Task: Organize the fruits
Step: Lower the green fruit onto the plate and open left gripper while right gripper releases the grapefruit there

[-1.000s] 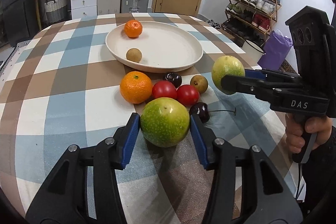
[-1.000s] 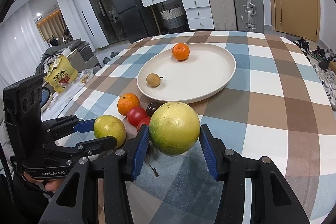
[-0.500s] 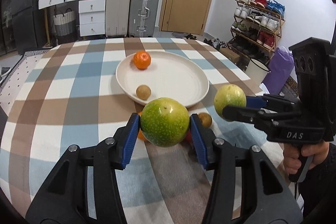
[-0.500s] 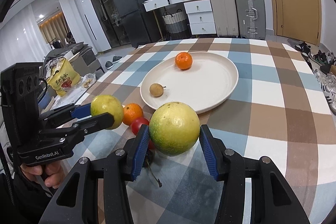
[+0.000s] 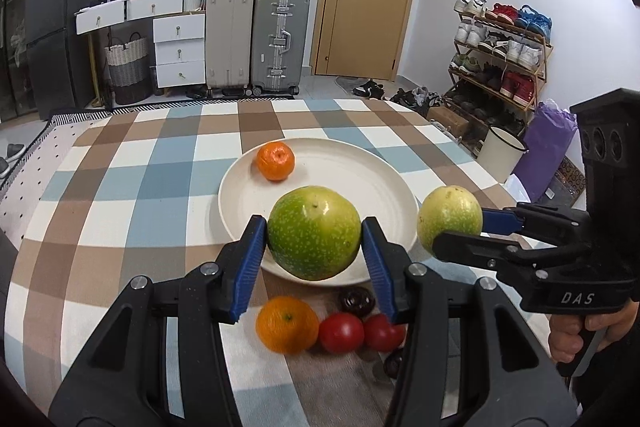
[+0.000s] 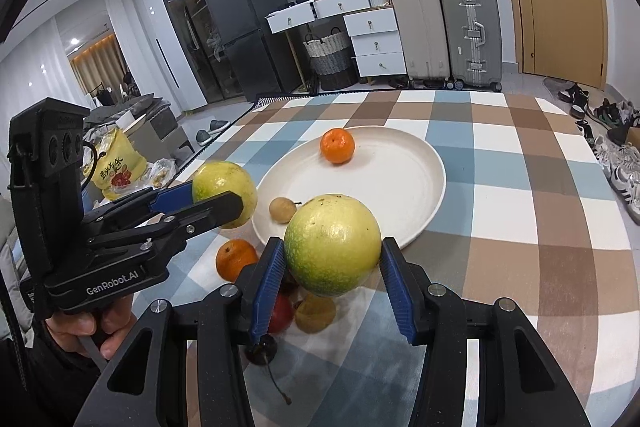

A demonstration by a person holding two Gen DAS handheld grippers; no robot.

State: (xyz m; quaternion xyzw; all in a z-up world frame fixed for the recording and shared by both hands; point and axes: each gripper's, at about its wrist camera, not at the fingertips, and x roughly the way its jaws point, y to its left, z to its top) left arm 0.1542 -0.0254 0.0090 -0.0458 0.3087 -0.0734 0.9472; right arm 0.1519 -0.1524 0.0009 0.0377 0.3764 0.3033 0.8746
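My left gripper (image 5: 314,251) is shut on a green speckled fruit (image 5: 314,231) and holds it in the air over the near rim of the white plate (image 5: 360,179). My right gripper (image 6: 332,265) is shut on a yellow-green fruit (image 6: 333,245), raised near the plate's near edge (image 6: 432,195). Each held fruit shows in the other view: the right one (image 5: 449,219), the left one (image 6: 224,193). On the plate lie a tangerine (image 5: 275,161) and a small brown fruit (image 6: 282,209). On the cloth below lie an orange (image 5: 287,323), two tomatoes (image 5: 341,331) and dark cherries (image 5: 357,301).
The round table has a checked cloth (image 5: 132,195). Suitcases (image 5: 280,39), white drawers (image 5: 176,47) and a shoe rack (image 5: 500,55) stand beyond it. A yellow bag (image 6: 116,175) lies to the left, off the table.
Both grippers have risen and moved forward with their fruits, from low over the loose fruit pile to a height near the plate's front rim.
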